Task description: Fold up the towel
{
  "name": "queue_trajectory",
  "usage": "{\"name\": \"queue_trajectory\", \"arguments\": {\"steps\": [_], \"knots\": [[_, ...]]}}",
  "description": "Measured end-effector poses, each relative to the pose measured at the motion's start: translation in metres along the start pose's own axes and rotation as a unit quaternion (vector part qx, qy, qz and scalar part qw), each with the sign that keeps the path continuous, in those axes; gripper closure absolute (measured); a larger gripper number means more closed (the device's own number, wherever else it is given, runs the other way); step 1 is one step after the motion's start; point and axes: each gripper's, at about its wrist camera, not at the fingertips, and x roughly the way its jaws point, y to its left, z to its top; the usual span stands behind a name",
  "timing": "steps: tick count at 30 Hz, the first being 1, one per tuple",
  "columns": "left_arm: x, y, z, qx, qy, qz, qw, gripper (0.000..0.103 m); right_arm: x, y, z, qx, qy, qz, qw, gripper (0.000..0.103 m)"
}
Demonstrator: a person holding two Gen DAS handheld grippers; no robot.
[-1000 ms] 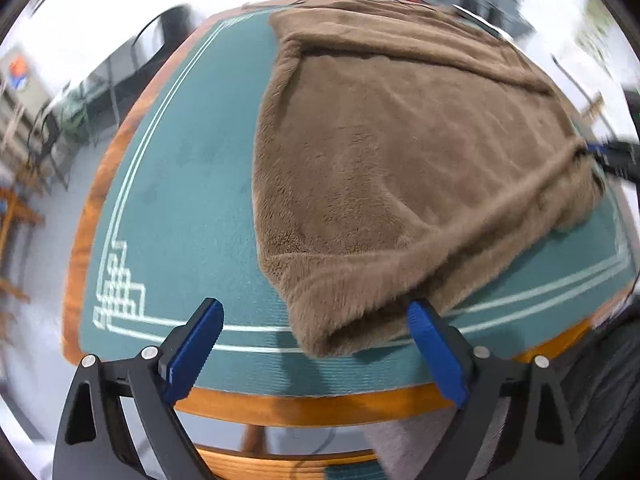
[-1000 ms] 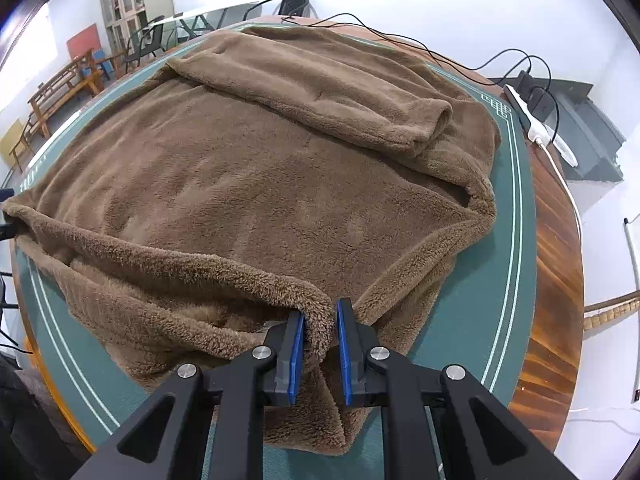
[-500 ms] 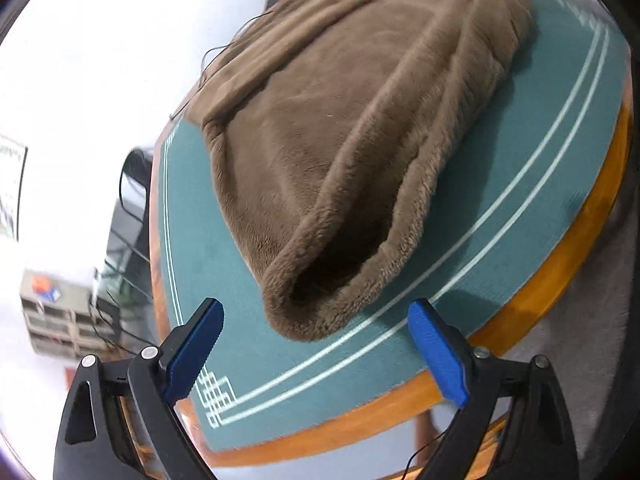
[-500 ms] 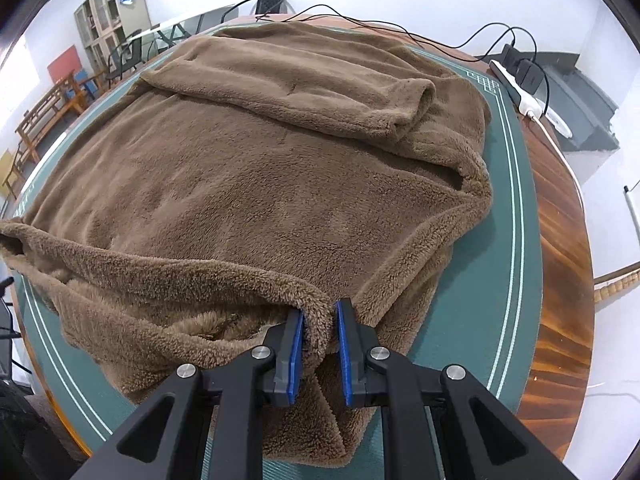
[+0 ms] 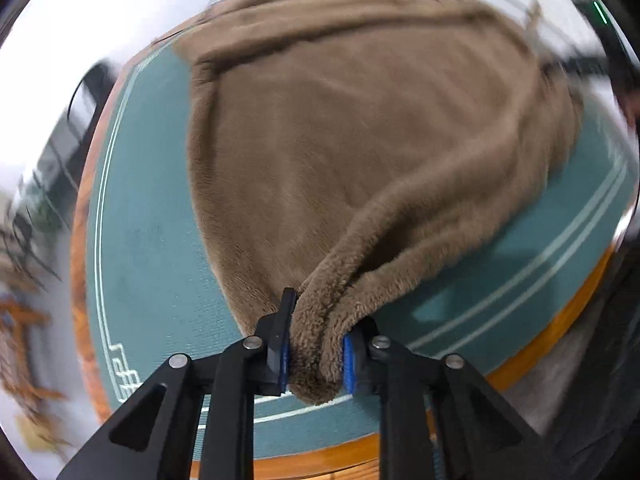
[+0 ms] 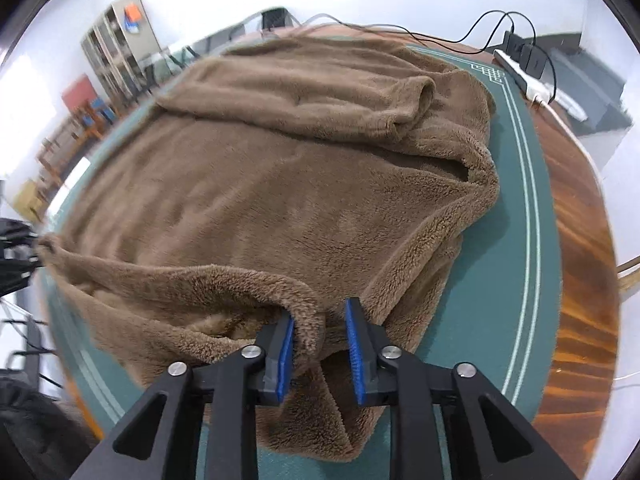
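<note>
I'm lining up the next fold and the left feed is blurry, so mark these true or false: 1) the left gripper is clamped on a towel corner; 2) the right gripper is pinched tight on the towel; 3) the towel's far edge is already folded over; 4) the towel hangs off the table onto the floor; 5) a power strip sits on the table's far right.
1) True: the left gripper is shut on a bunched corner of the brown towel.
2) False: the right gripper stands open, with towel pile only beside its left pad.
3) True: a folded flap lies along the far edge.
4) False: the visible towel rests on the green table.
5) True: white power strip, cables plugged in.
</note>
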Motion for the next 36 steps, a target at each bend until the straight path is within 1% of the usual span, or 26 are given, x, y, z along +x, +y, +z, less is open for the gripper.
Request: {"name": "queue_trajectory", "arguments": {"steps": [1,2,3,4,5,7,11,14,16,18,21,23,24,27,30,33,36], "knots": [[-0.004,0.006,0.003,-0.018,-0.008,-0.006,0.9998,0.082,-0.007,-0.002,-0.002,0.000,-0.009,0.011,1.000,0.069],[-0.006,0.010,0.006,-0.031,-0.013,-0.009,0.9994,0.082,-0.015,-0.003,-0.004,-0.004,-0.017,0.016,1.000,0.054],[-0.008,0.014,0.008,-0.043,-0.017,-0.012,0.9989,0.082,-0.022,-0.004,-0.006,-0.012,-0.021,0.019,1.000,0.046],[-0.008,0.017,0.010,-0.052,-0.020,-0.015,0.9983,0.082,-0.028,-0.004,-0.008,-0.022,-0.022,0.026,0.999,0.035],[-0.008,0.020,0.013,-0.061,-0.021,-0.018,0.9977,0.082,-0.033,-0.003,-0.010,-0.031,-0.022,0.033,0.999,0.033],[-0.008,0.020,0.015,-0.068,-0.021,-0.015,0.9973,0.082,-0.040,-0.001,-0.014,-0.048,-0.012,0.044,0.998,0.033],[0.000,0.023,0.024,-0.066,-0.014,-0.007,0.9977,0.081,-0.049,0.010,-0.021,-0.094,0.011,0.063,0.994,0.033],[0.007,0.025,0.031,-0.066,-0.006,-0.002,0.9978,0.081,-0.056,0.012,-0.024,-0.108,0.016,0.077,0.991,0.033],[0.011,0.027,0.035,-0.068,-0.001,0.000,0.9977,0.081,-0.060,0.007,-0.025,-0.101,0.013,0.082,0.991,0.033],[0.016,0.029,0.039,-0.076,0.006,0.001,0.9971,0.081,-0.064,-0.003,-0.023,-0.077,0.005,0.088,0.993,0.033],[0.023,0.033,0.044,-0.090,0.016,0.004,0.9958,0.081,-0.065,-0.023,-0.018,-0.031,-0.010,0.077,0.997,0.033],[0.027,0.036,0.046,-0.100,0.020,0.002,0.9948,0.081,-0.061,-0.027,-0.016,-0.026,-0.009,0.066,0.997,0.033],[0.028,0.038,0.047,-0.105,0.021,-0.001,0.9943,0.081,-0.058,-0.025,-0.016,-0.035,-0.004,0.063,0.997,0.033],[0.028,0.039,0.046,-0.104,0.023,-0.004,0.9943,0.081,-0.048,-0.004,-0.017,-0.097,0.020,0.062,0.993,0.033],[0.026,0.039,0.044,-0.100,0.025,-0.003,0.9946,0.079,-0.039,0.011,-0.013,-0.135,0.026,0.062,0.988,0.033],[0.026,0.039,0.043,-0.101,0.026,-0.004,0.9945,0.079,-0.028,0.011,-0.001,-0.141,0.023,0.069,0.987,0.033],[0.025,0.039,0.042,-0.101,0.027,-0.003,0.9945,0.079,-0.011,0.008,0.012,-0.140,0.038,0.091,0.985,0.033]]}}
